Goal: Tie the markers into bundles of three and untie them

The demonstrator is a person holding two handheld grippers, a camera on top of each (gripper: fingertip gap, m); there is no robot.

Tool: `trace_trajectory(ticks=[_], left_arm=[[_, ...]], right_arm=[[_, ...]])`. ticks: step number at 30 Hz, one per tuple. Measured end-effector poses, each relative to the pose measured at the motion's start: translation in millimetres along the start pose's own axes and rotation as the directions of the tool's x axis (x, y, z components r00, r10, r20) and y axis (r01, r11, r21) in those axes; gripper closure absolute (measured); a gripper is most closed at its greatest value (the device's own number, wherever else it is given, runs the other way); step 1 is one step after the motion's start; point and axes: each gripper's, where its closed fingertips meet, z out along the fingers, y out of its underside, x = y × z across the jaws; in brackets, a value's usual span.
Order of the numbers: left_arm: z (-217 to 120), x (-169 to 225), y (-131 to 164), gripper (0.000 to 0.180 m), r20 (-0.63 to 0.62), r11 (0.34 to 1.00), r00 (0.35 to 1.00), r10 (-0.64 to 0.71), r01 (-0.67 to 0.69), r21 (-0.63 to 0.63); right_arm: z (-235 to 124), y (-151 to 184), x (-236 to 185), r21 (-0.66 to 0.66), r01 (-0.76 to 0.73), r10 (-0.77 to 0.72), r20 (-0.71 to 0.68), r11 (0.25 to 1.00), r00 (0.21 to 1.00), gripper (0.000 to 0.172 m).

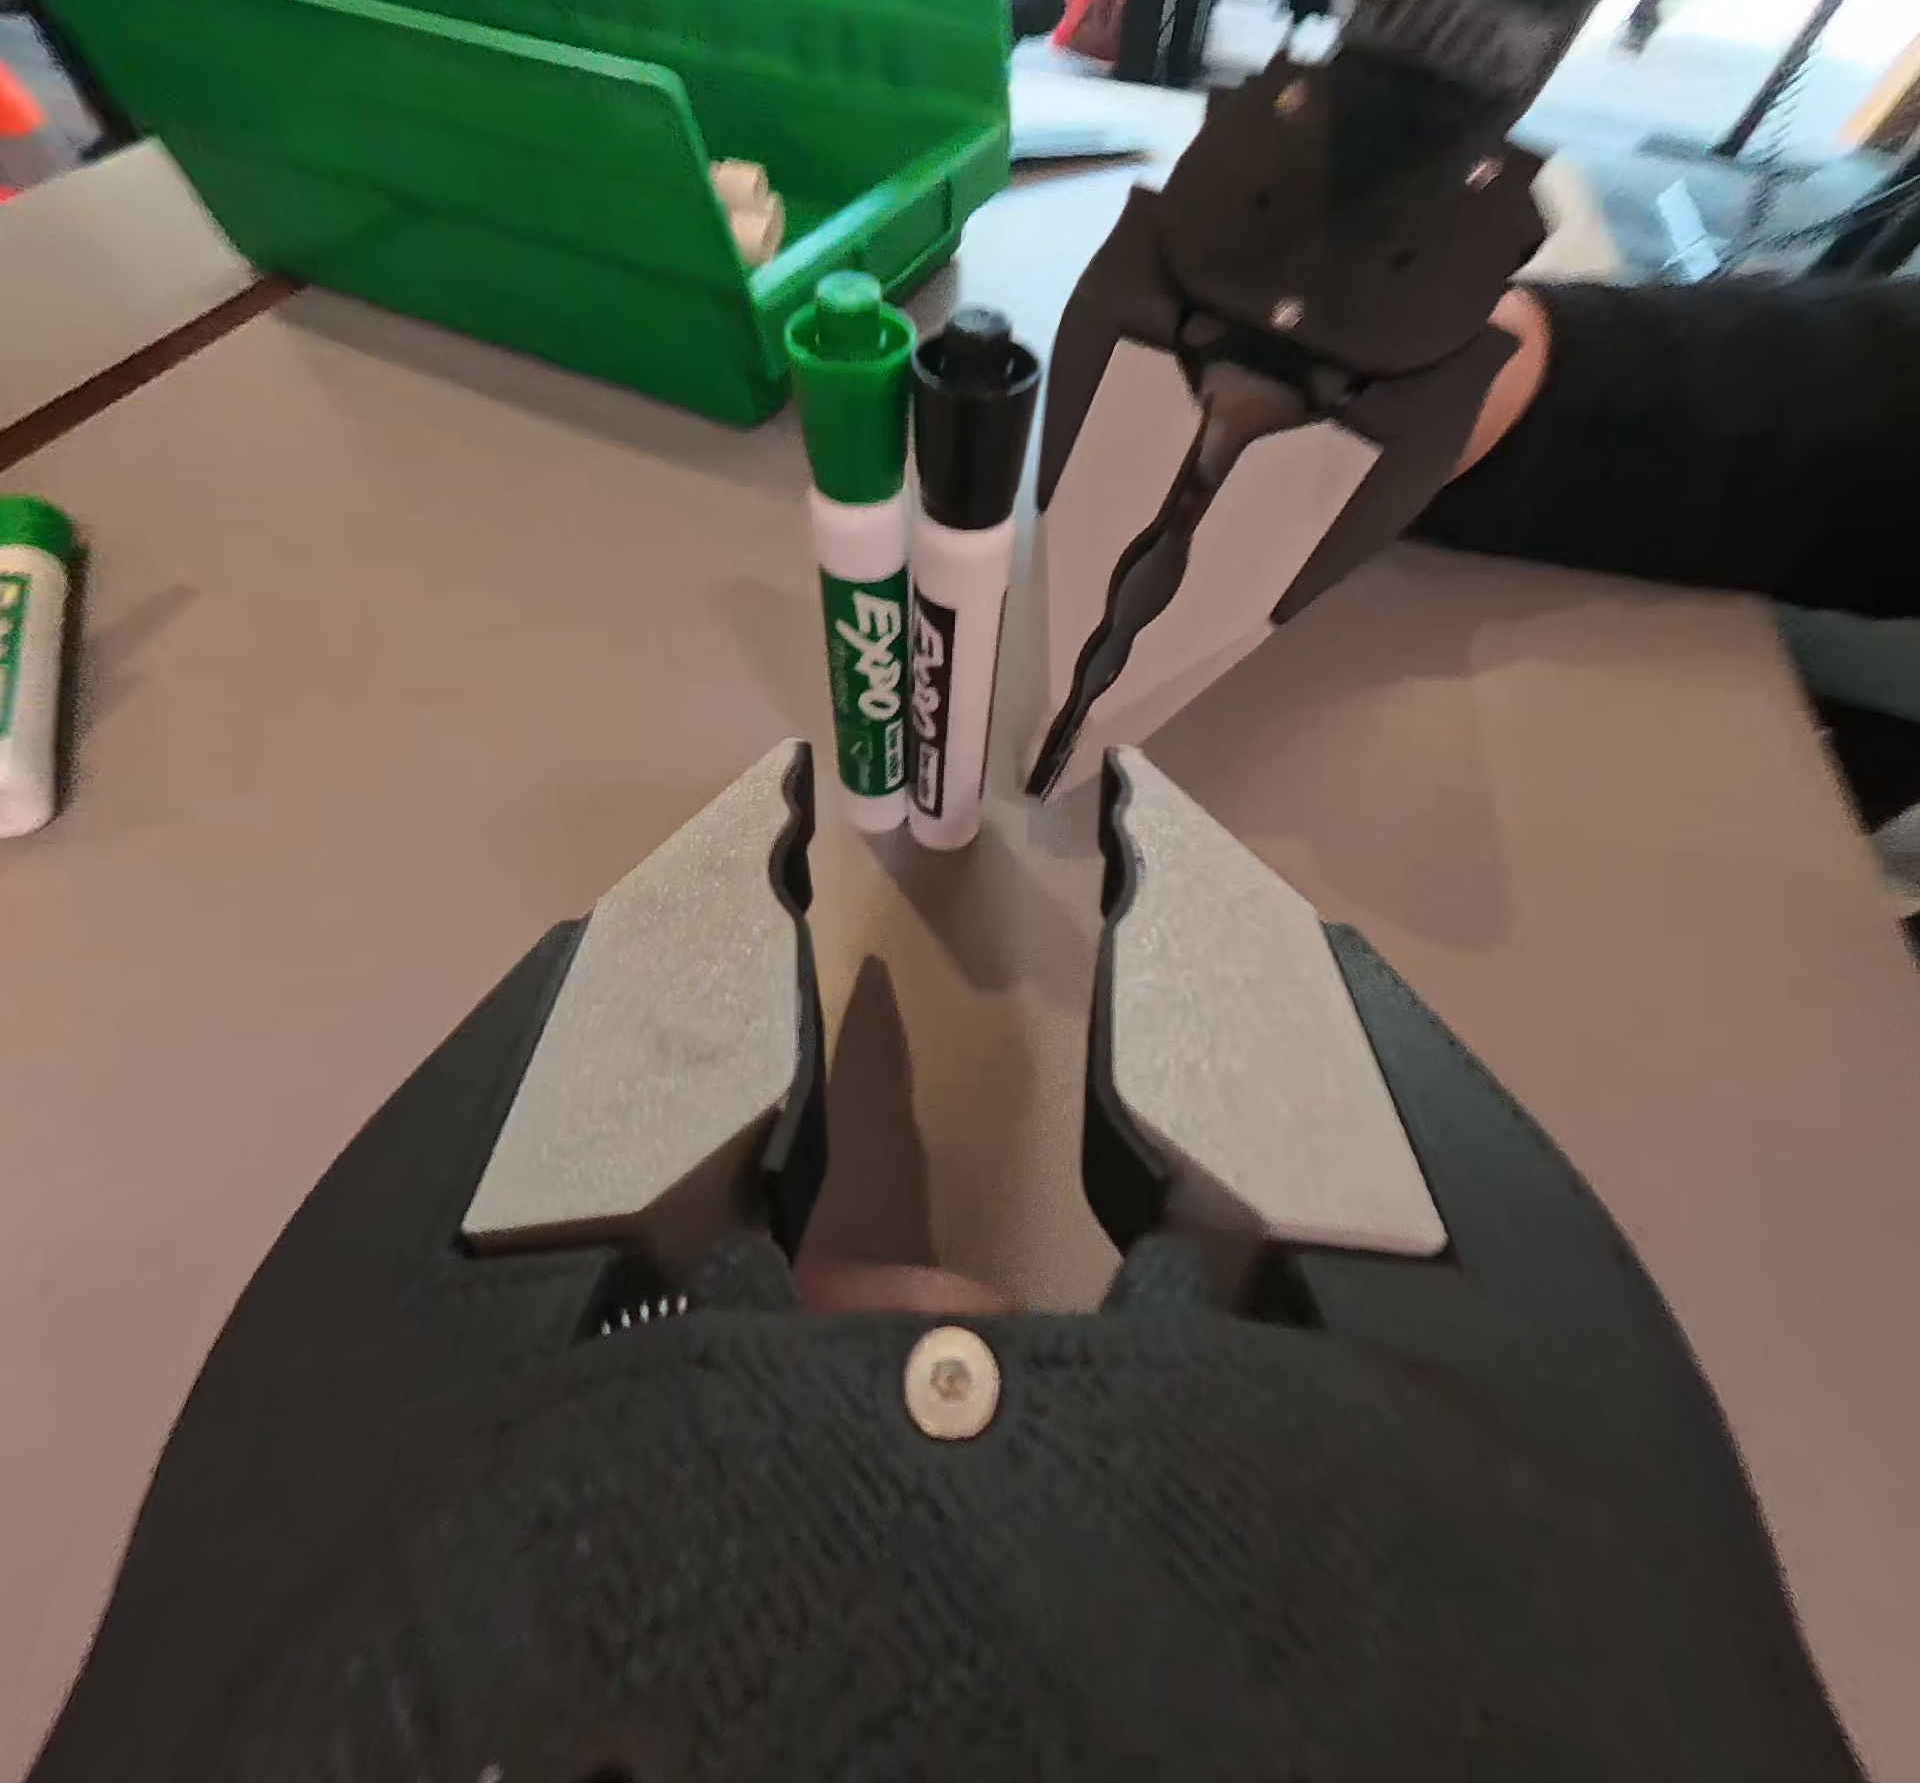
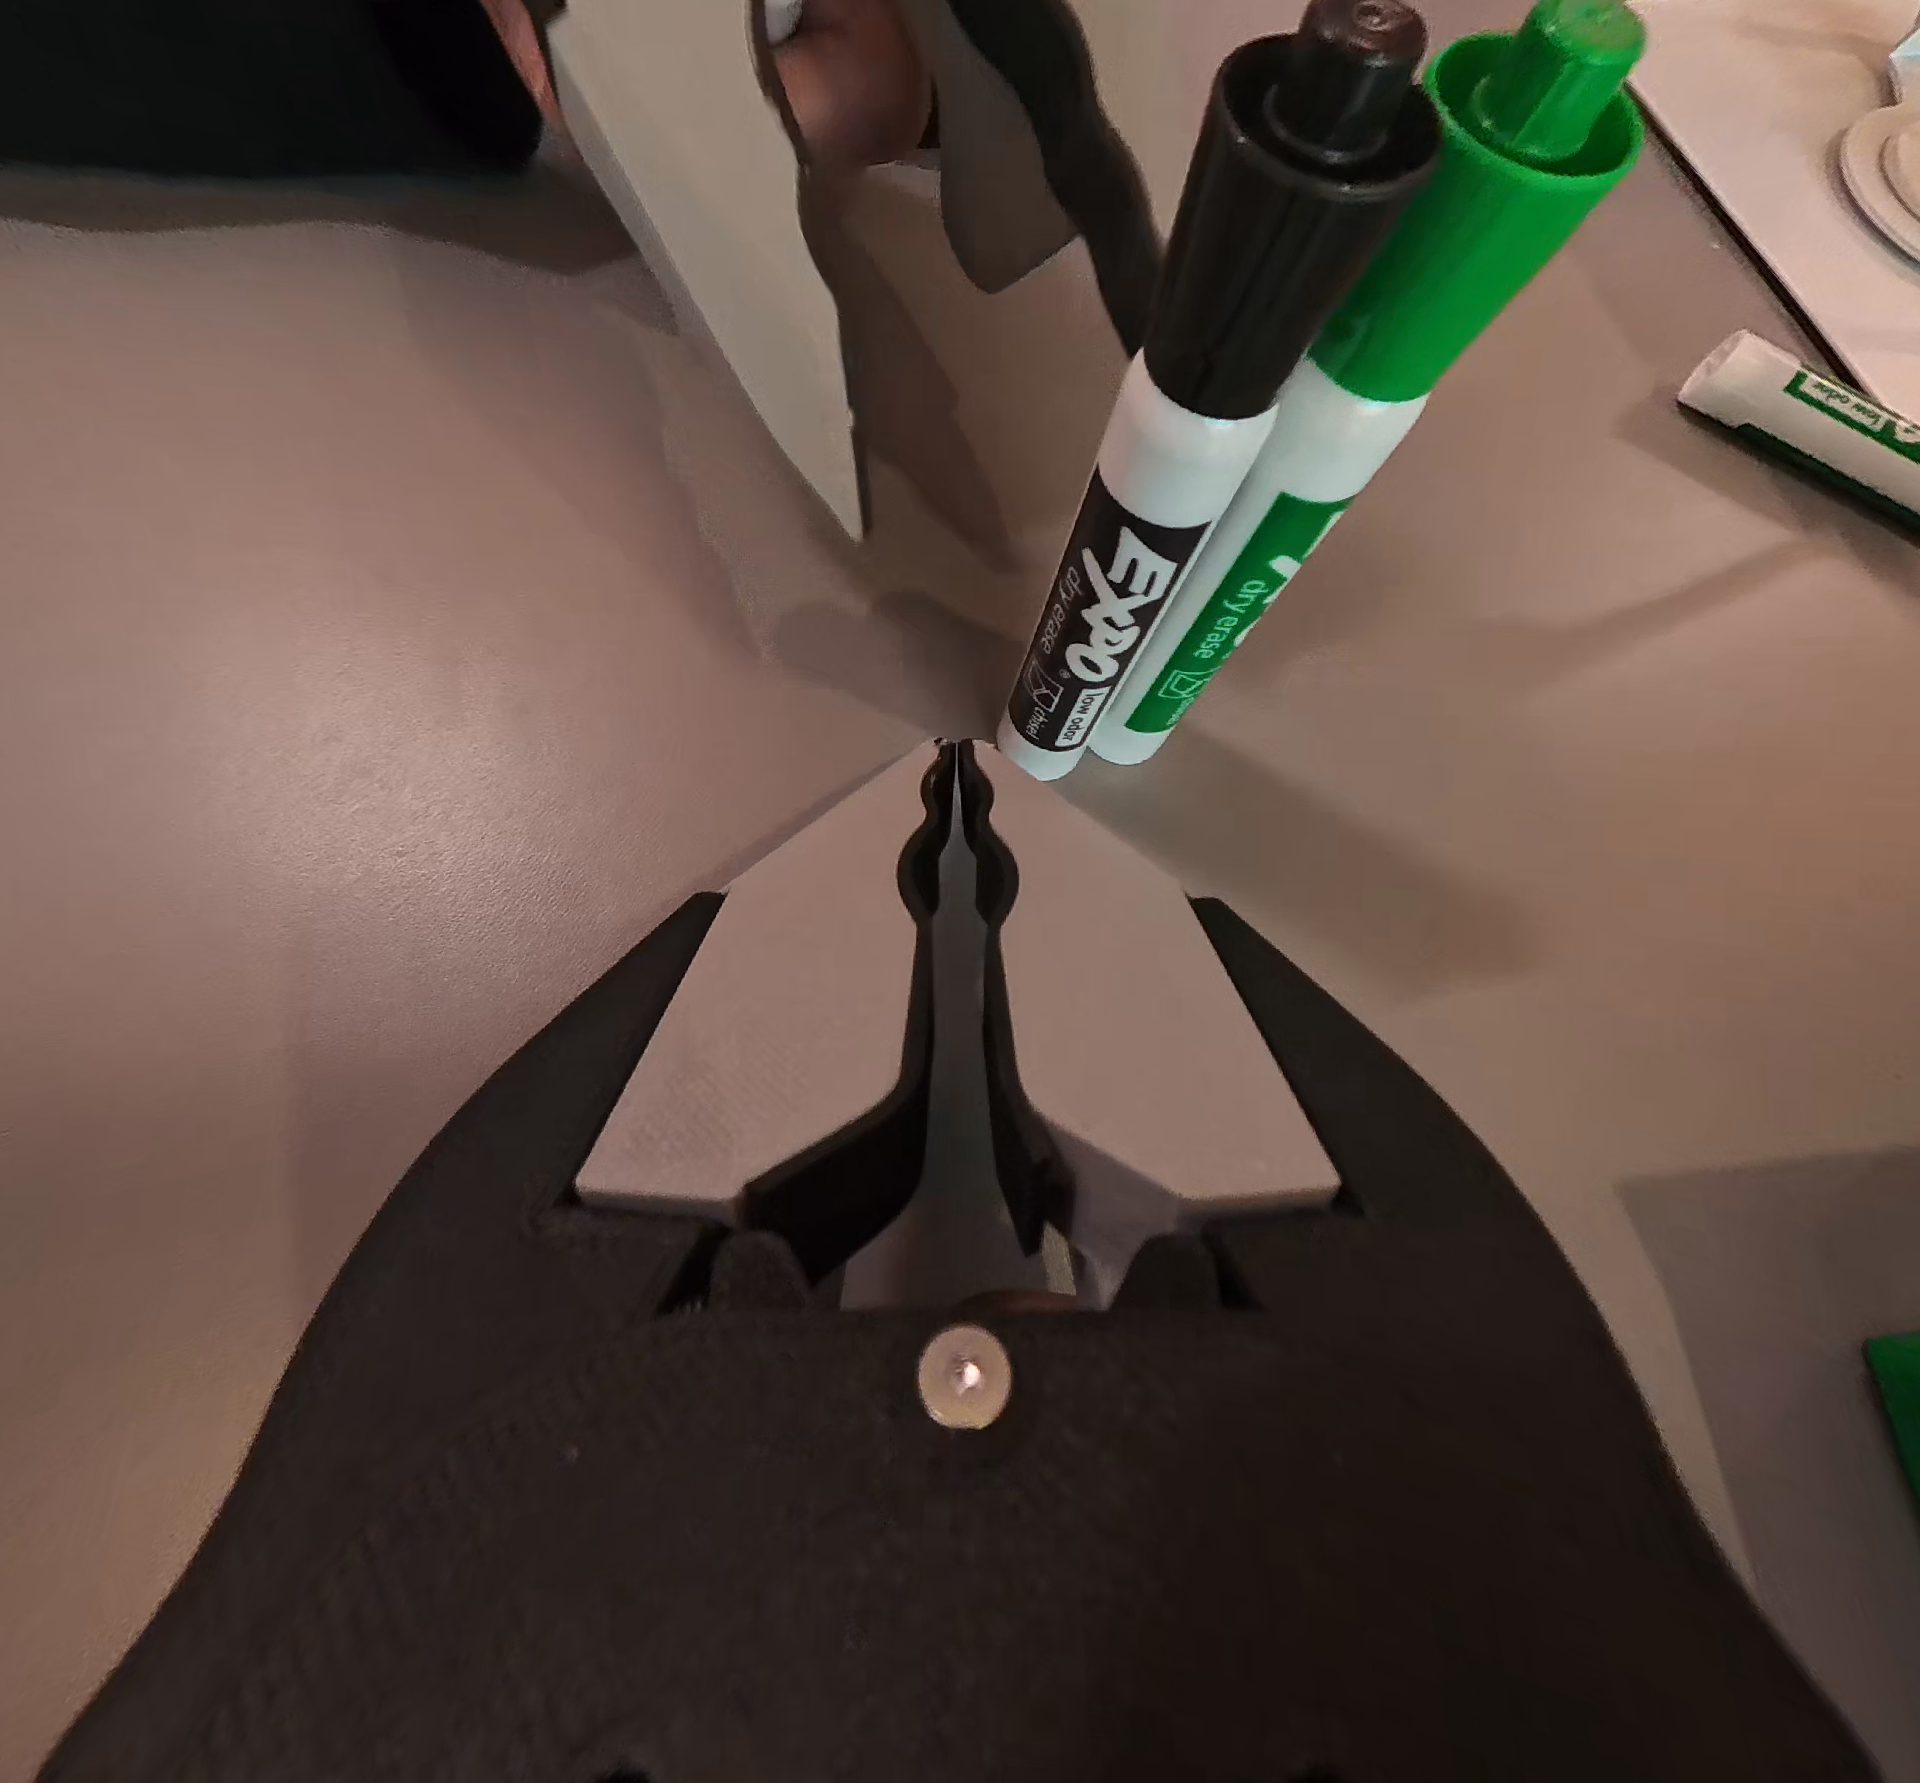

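A green marker [image 1: 857, 580] and a black marker [image 1: 961, 590] stand upright side by side on the tan table [image 1: 416, 798], caps up and barrels touching. My left gripper [image 1: 958, 767] is open, and the marker bases stand just past its fingertips without touching the pads. My right gripper [image 1: 1044, 788] is shut, its tips down at the table right of the black marker. In the right wrist view the shut tips [image 2: 951, 751] sit just left of the black marker [image 2: 1174, 486] and the green marker [image 2: 1351, 445]. The left gripper's fingers [image 2: 717, 227] show at the top.
A green bin [image 1: 416, 123] stands at the back left with beige items [image 1: 748, 201] inside. Another green-labelled marker [image 1: 26, 673] lies at the left edge; it also shows in the right wrist view [image 2: 1808, 445]. A person's black sleeve [image 1: 1683, 445] reaches in from the right. Left tips to right tips: about 5 centimetres.
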Motion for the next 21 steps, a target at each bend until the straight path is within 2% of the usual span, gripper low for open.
trace_trajectory(ticks=[6, 9, 13, 21], left_arm=[[1.6, -7.8, -25.8, 0.127, -0.076, 0.988, 0.996, 0.054, -0.042, 0.15], [9.7, -6.8, -26.9, 0.128, -0.11, 0.985, 0.988, 0.112, -0.095, 0.143], [19.7, -4.4, -31.1, 0.131, -0.155, 0.984, 0.98, 0.126, -0.103, 0.146], [30.7, -2.7, -37.1, 0.133, -0.168, 0.981, 0.976, 0.138, -0.111, 0.158]], right_arm=[[-1.5, -0.3, -2.2, 0.007, 0.008, -0.008, 0.011, 1.0, 1.0, 0.172], [-1.7, -0.2, -3.5, 0.008, 0.015, -0.015, 0.016, 1.0, 1.0, 0.172], [-1.7, 0.0, -4.5, 0.007, 0.012, -0.013, 0.027, 1.0, 1.0, 0.172], [-0.9, 0.8, -5.8, -0.001, 0.021, -0.021, 0.032, 1.0, 0.999, 0.172]])
